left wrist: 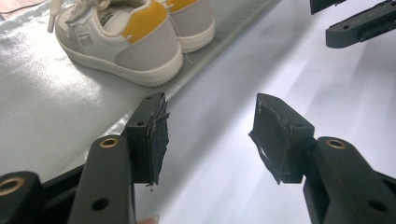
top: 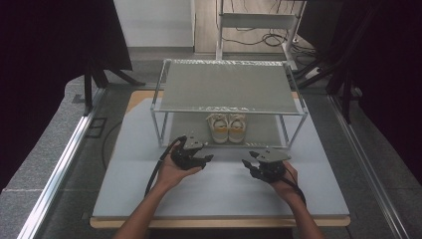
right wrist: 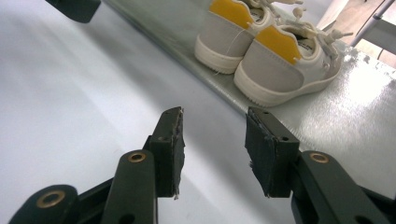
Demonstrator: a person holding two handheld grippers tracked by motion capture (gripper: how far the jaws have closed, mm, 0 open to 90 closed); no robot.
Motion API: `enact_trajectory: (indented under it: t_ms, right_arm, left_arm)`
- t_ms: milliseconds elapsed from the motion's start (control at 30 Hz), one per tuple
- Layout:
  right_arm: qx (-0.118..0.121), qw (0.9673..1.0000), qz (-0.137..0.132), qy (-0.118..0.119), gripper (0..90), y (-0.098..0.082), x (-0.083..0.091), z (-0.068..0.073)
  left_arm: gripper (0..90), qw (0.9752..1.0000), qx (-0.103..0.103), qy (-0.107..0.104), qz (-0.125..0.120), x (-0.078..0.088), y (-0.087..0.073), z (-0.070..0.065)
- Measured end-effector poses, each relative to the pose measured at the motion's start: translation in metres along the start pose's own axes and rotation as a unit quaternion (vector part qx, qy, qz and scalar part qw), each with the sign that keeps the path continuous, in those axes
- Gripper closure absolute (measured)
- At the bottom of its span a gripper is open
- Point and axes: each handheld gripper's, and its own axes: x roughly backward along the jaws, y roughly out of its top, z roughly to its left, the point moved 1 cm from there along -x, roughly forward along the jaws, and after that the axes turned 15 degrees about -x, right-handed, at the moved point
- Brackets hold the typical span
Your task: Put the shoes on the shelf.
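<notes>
A pair of white and grey sneakers (top: 227, 127) with yellow heel tabs stands side by side on the lower shelf (top: 189, 130) of a two-tier rack, heels toward me. In the left gripper view the shoes (left wrist: 126, 44) sit up and to the left of my left gripper (left wrist: 210, 135), whose jaws are open and empty. The right gripper view has the same pair (right wrist: 280, 63) ahead and right of my right gripper (right wrist: 215, 149), also open on nothing. From above, the left gripper (top: 203, 150) and right gripper (top: 250, 158) hover over the white mat just in front of the rack.
The rack's top shelf (top: 229, 87) is bare and overhangs the shoes; thin metal posts (top: 161, 127) stand at its corners. The white table mat (top: 224, 186) stretches toward me. Metal rails (top: 59, 169) run along both sides. Each gripper view catches the other gripper (left wrist: 359, 23) (right wrist: 74, 7) at its top edge.
</notes>
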Motion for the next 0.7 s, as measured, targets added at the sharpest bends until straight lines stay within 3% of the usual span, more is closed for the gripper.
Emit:
enact_trajectory:
  t_ms: [300,367,400,567,700]
  right_arm:
    - [-0.031,0.999,-0.017,0.029,53.9,-0.013,0.039,-0.001]
    - [-0.037,0.9985,-0.019,0.035,53.0,-0.016,0.043,-0.002]
    - [-0.042,0.9981,-0.019,0.04,52.6,-0.019,0.045,-0.002]
    - [-0.049,0.9979,-0.007,0.042,50.8,-0.033,0.048,-0.004]
    - [-0.059,0.9976,-0.003,0.037,50.3,-0.034,0.045,-0.006]
  left_arm:
    - [44.2,0.9997,0.023,-0.007,-0.009,0.027,-0.026,-0.021]
    - [44.4,0.9985,0.048,-0.004,-0.024,0.034,-0.036,-0.027]
    - [44.7,0.9983,0.054,-0.006,-0.019,0.035,-0.041,-0.029]
    - [44.0,0.9988,0.049,0.002,0.003,0.042,-0.057,-0.037]
    - [44.0,0.9985,0.055,0.007,0.0,0.045,-0.06,-0.034]
